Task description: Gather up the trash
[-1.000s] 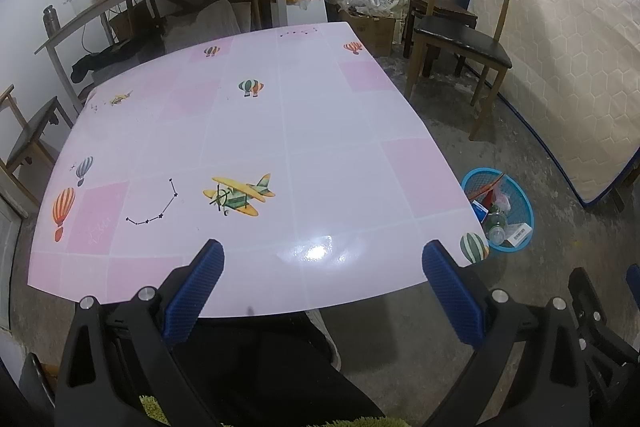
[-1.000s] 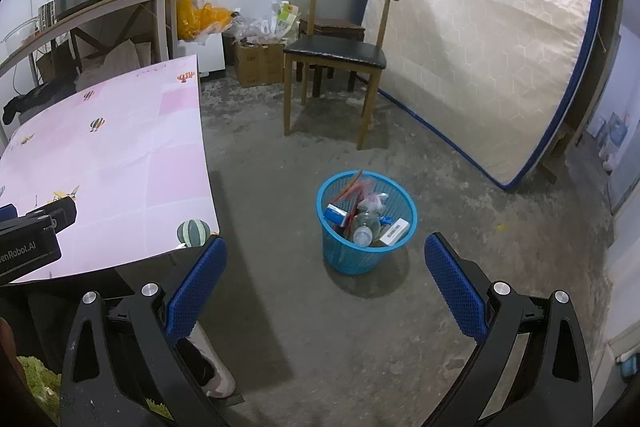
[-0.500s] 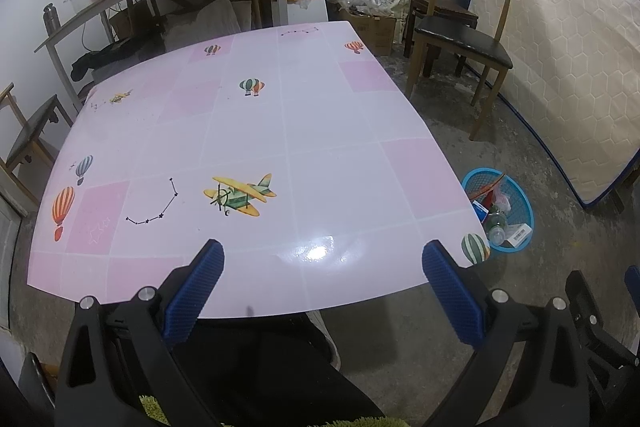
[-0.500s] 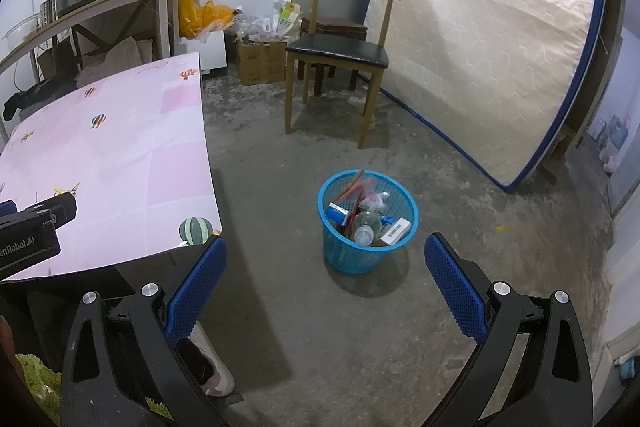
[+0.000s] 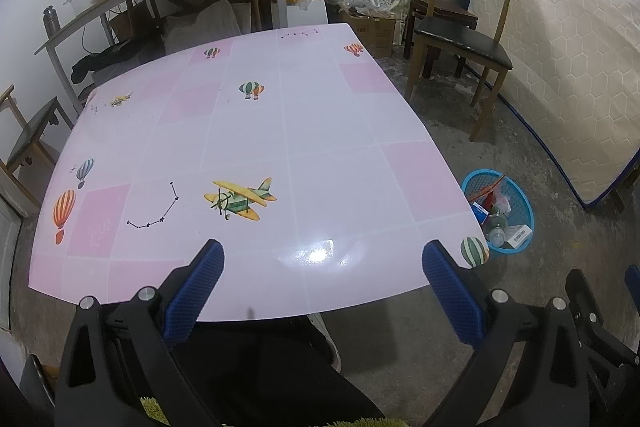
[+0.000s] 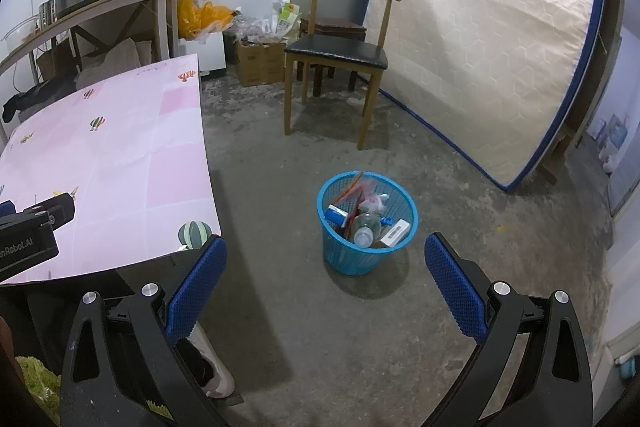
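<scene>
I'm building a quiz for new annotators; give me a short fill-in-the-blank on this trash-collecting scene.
1. The blue mesh plastic wastebasket stands on the ____.
2. The left gripper and the right gripper each have jaws that are ____.
3. The wooden chair has a seat coloured ____.
4. The clear plastic bottle lies inside the ____.

Missing words: floor; open; black; wastebasket

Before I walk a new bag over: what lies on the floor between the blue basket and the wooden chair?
Nothing: in the right wrist view, bare concrete floor separates the blue basket from the wooden chair.
</scene>
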